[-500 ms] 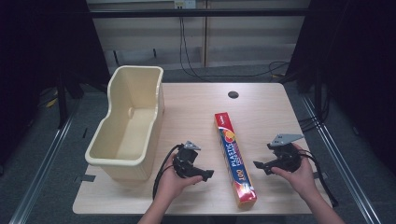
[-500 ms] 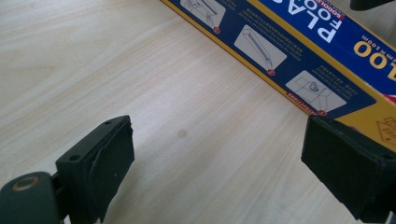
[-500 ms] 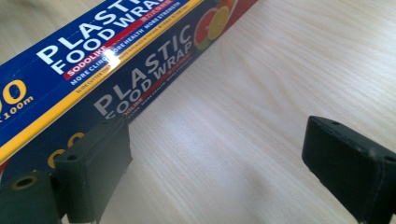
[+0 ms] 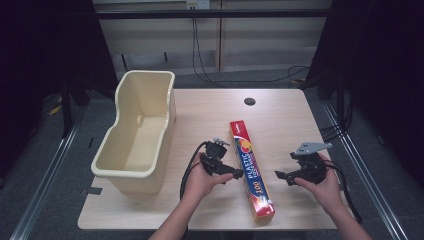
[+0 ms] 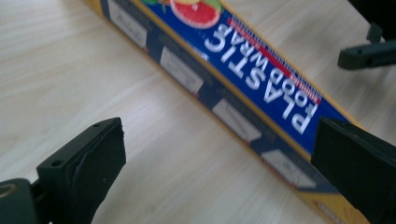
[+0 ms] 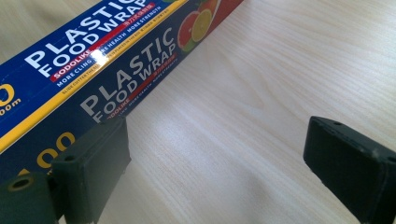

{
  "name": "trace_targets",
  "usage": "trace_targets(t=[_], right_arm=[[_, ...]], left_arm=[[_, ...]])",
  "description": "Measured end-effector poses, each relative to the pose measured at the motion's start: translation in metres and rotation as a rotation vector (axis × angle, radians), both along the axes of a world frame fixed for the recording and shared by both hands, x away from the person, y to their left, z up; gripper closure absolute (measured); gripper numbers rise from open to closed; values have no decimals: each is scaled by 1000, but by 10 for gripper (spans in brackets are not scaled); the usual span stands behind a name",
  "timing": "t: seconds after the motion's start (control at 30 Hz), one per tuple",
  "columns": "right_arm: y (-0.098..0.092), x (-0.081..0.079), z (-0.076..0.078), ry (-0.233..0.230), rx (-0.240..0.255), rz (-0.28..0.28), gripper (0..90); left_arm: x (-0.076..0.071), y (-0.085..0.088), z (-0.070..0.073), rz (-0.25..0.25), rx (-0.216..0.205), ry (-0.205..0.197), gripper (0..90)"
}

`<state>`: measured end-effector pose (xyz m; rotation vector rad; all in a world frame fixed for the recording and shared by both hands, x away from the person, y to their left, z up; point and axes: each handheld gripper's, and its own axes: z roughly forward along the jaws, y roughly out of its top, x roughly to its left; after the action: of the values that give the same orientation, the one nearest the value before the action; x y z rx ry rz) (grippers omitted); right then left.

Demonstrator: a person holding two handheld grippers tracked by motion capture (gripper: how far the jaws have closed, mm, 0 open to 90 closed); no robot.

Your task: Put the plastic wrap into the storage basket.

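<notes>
The plastic food wrap box [image 4: 251, 169] lies flat on the wooden table [image 4: 280, 115], running from just above the middle of the high view down to the lower centre, its long axis slightly slanted. We hold the left gripper [image 4: 239, 174] just beside the box on its left, and the right gripper [image 4: 278, 175] near its other long side, both pointing inward at it. In the left gripper view our jaws stand wide apart with nothing between the pads but bare table and the edge of the box [image 5: 243, 88]; in the right gripper view the jaws are likewise spread, the box [image 6: 107, 70] lying in the upper left beyond them. Neither gripper touches it yet. The risk, as we judge it, is that the box is long, light and smooth: if one gripper arrives first it may push the box sideways or spin it on the table instead of catching it. A pinch near one end could let the far end droop or swing. Squeezing too hard might dent the cardboard. The cream plastic tub [image 4: 137, 137] at the left stands close to our left forearm, so a wide swing could knock it.
</notes>
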<state>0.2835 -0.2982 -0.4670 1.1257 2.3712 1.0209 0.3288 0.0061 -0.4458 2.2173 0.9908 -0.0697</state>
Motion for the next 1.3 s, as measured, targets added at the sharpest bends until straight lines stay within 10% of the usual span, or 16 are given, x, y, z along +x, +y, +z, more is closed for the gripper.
trace_targets(t=[1.3], right_arm=[[-4,-1,1,-7,36,-18,70]], left_arm=[[24,-71,-21,121,73,61,0]])
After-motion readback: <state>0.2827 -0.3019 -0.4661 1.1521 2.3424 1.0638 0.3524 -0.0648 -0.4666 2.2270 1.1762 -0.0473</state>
